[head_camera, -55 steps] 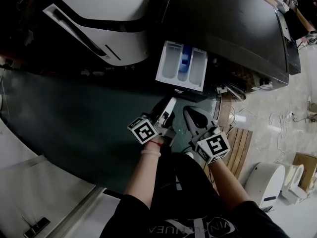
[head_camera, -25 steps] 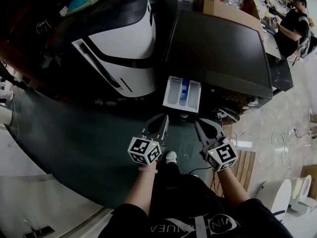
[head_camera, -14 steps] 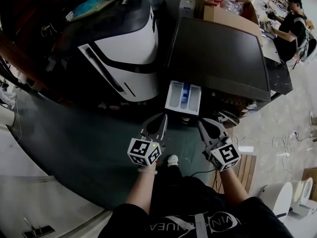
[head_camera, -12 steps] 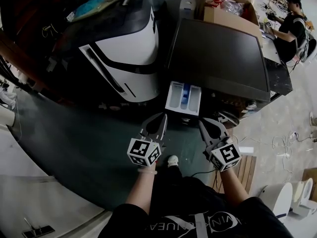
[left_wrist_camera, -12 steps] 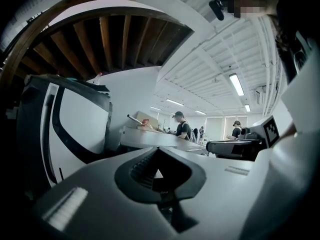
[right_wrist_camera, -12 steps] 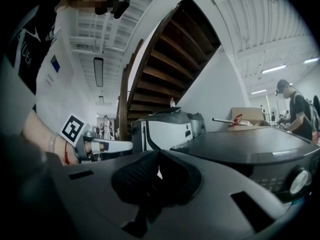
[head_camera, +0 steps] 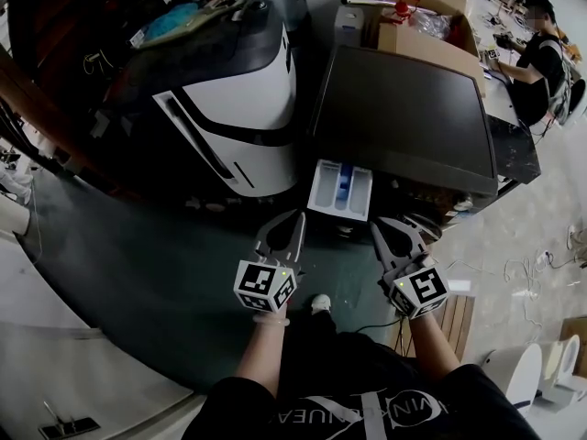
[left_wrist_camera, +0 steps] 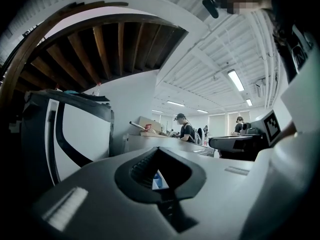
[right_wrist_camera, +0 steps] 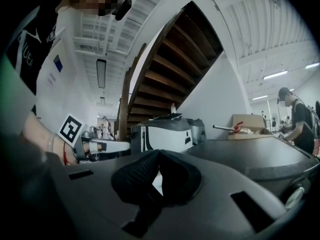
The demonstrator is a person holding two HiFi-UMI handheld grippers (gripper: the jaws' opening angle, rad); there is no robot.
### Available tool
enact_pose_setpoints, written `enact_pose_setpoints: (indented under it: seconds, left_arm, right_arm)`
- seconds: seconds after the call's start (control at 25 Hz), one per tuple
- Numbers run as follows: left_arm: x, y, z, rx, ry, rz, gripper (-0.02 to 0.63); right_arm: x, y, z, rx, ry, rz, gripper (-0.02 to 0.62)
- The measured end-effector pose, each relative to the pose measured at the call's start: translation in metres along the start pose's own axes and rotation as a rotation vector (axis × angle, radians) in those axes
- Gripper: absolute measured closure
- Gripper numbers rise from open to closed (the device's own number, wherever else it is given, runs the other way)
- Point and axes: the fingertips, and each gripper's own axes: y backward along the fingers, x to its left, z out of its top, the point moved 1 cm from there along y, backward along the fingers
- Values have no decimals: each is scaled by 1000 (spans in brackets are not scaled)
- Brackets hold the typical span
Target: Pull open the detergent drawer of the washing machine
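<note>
The dark-topped washing machine [head_camera: 404, 117] stands ahead of me, and its white detergent drawer [head_camera: 339, 191] juts out of the front, pulled open, with a blue insert in the middle compartment. My left gripper [head_camera: 296, 218] hangs just short of the drawer's near left corner, shut and holding nothing. On the drawer's near right side my right gripper [head_camera: 378, 227] is also shut and holds nothing. In the left gripper view the left gripper [left_wrist_camera: 159, 149] has its tips together, and a sliver of the drawer [left_wrist_camera: 157, 180] shows through the gap behind them. The right gripper [right_wrist_camera: 159, 152] shows its tips meeting too.
A large white and black machine [head_camera: 229, 90] stands left of the washer. A cardboard box [head_camera: 422, 12] sits behind it. A person [head_camera: 537, 53] works at a desk at the far right. A wooden pallet [head_camera: 454, 310] and a white appliance [head_camera: 555, 374] lie at lower right.
Both grippers have risen and sit a little farther from the drawer in the picture. The drawer stays pulled out, and both pairs of jaws stay shut.
</note>
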Motion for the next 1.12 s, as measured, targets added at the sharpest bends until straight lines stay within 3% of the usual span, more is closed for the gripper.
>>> enact_pose_setpoints:
  seconds: [0.76,1.12]
  left_arm:
    - [5,6,31,-42,-51,46,597]
    - [7,5,37,-36,-125,80,597]
  right_arm:
    - [-8,-2,30,-59,37,-17,583]
    - [-12,-4,30,-51,46,-13,583]
